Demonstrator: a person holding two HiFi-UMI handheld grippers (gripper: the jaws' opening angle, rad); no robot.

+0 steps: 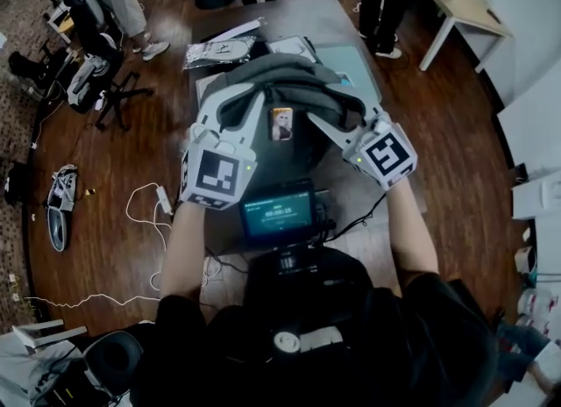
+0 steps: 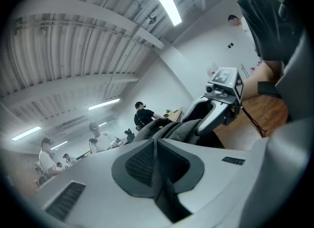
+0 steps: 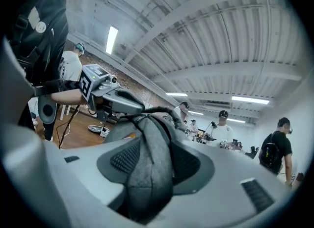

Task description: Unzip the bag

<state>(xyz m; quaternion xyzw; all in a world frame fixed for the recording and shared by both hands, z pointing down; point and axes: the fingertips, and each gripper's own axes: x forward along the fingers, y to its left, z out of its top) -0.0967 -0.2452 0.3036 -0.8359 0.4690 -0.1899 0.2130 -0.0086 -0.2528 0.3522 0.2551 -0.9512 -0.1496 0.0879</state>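
A grey backpack (image 1: 294, 155) stands upright on the table, with a small yellow tag (image 1: 281, 123) on its front. My left gripper (image 1: 238, 91) reaches to the top of the bag on its left side. In the left gripper view its pads (image 2: 142, 160) meet tip to tip, and I see nothing between them. My right gripper (image 1: 323, 121) comes in at the top right. In the right gripper view a wide grey strap (image 3: 147, 173) of the bag (image 3: 125, 128) lies between the spread jaws of the right gripper (image 3: 151, 151). Each gripper shows in the other's view, the right gripper (image 2: 222, 97) and the left gripper (image 3: 105, 90).
The dark table (image 1: 263, 19) also carries a patterned pouch (image 1: 219, 51) and flat papers behind the bag. A small screen (image 1: 278, 212) sits between my forearms. White cables (image 1: 145, 208) and shoes lie on the wooden floor at left. People stand at the far end.
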